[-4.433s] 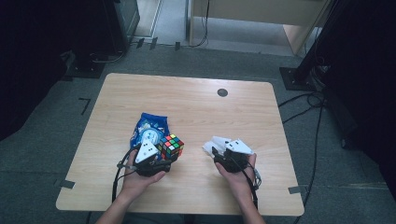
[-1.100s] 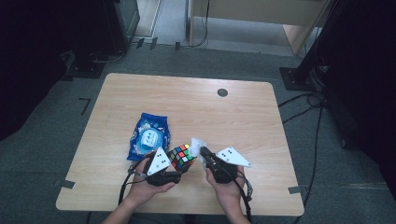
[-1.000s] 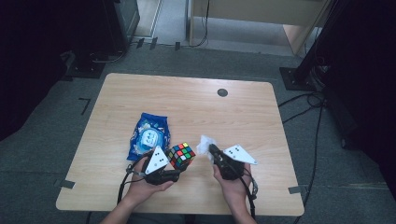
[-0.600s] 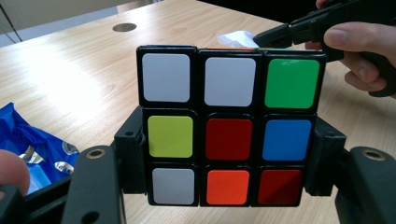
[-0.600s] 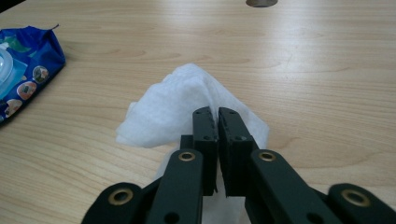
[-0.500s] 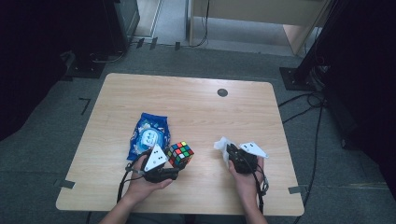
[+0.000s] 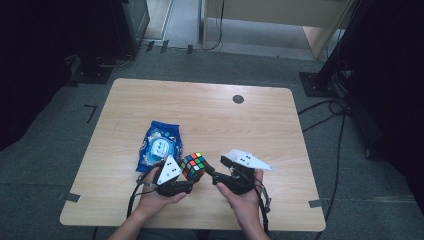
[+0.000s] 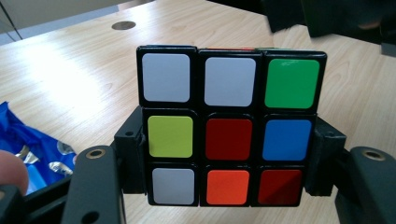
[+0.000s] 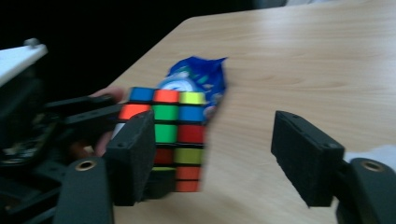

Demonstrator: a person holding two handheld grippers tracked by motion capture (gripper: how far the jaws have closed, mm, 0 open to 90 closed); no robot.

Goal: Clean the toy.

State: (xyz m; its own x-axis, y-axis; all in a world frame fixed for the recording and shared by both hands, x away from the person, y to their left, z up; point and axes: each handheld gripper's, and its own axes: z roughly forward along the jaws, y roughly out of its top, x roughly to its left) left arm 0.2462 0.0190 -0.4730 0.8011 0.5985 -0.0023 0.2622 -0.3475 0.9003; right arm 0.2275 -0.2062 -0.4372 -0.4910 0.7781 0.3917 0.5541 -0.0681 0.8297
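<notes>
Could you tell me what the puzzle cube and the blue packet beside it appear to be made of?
Puzzle cube: probably hard plastic, with a black frame and glossy coloured tiles that catch the light. Blue packet: likely thin plastic film or foil, crinkled and shiny, with silvery glints.

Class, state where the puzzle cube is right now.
In the high view the puzzle cube sits clamped in the left gripper near the table's front edge, between the blue packet and the right gripper.

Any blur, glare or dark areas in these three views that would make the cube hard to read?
High view: table evenly lit, surroundings nearly black, Rubik's cube small but legible. Left gripper view: sharp, stickers crisp, soft glare on the table at upper left. Right gripper view: motion-smeared, cube edges and the blue packet soft, background black; the right hand-held gripper stands open with nothing between its jaws.
</notes>
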